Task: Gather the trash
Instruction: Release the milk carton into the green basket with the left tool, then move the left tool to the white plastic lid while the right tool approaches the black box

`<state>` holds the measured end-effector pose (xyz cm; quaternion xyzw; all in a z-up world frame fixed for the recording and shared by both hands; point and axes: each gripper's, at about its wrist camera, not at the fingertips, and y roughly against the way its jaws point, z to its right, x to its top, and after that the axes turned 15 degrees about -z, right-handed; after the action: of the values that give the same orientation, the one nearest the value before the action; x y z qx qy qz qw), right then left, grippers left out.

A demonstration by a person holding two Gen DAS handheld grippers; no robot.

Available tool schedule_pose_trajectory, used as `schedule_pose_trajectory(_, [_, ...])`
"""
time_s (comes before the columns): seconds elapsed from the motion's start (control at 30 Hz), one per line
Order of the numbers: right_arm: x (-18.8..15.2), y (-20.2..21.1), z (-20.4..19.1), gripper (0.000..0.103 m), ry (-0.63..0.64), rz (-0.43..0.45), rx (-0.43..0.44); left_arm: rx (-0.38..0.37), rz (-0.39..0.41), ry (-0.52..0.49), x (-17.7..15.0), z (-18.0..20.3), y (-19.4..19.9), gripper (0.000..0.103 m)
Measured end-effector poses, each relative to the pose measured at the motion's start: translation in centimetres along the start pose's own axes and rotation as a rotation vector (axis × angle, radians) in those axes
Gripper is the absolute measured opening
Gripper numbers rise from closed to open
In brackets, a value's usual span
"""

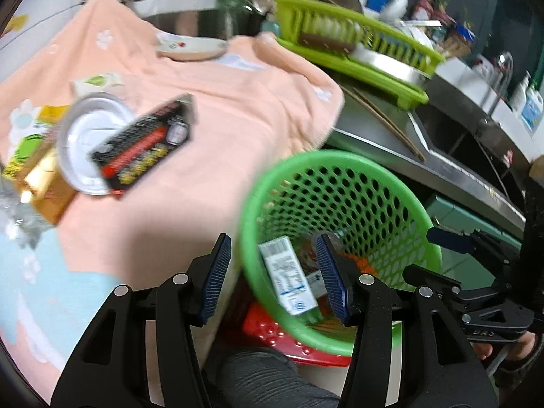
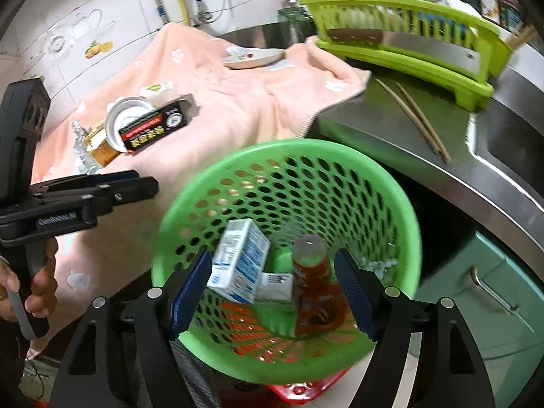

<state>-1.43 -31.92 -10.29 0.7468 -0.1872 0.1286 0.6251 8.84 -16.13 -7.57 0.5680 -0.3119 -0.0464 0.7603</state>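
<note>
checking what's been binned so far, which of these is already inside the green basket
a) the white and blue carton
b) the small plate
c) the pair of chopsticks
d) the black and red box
a: the white and blue carton lies inside the green basket beside an orange bottle, while the black and red box is on the pink towel.
</note>
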Motion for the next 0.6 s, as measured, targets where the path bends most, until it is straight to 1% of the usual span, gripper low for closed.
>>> schedule_pose_trajectory(0.23, [2.1,-0.1,-2.4,0.072,0.046,0.006,0.03,0.053,0.095,0.098,0.2,-4.9,3.9,0.052])
schedule_pose_trajectory(0.4, [2.8,-0.3,-3.5,0.072,0.071,0.007,0.034,0.103,0.155,0.173,1.9,-8.8,6.0,0.052])
schedule_pose_trajectory(0.5, [3.3,-0.3,-4.0,0.072,0.08,0.008,0.039,0.138,0.172,0.177,3.2,-10.2,6.4,0.052])
schedule_pose_trajectory(0.6, [3.8,-0.4,-4.3,0.072,0.087,0.007,0.05,0.18,0.177,0.153,4.7,-10.8,6.2,0.05])
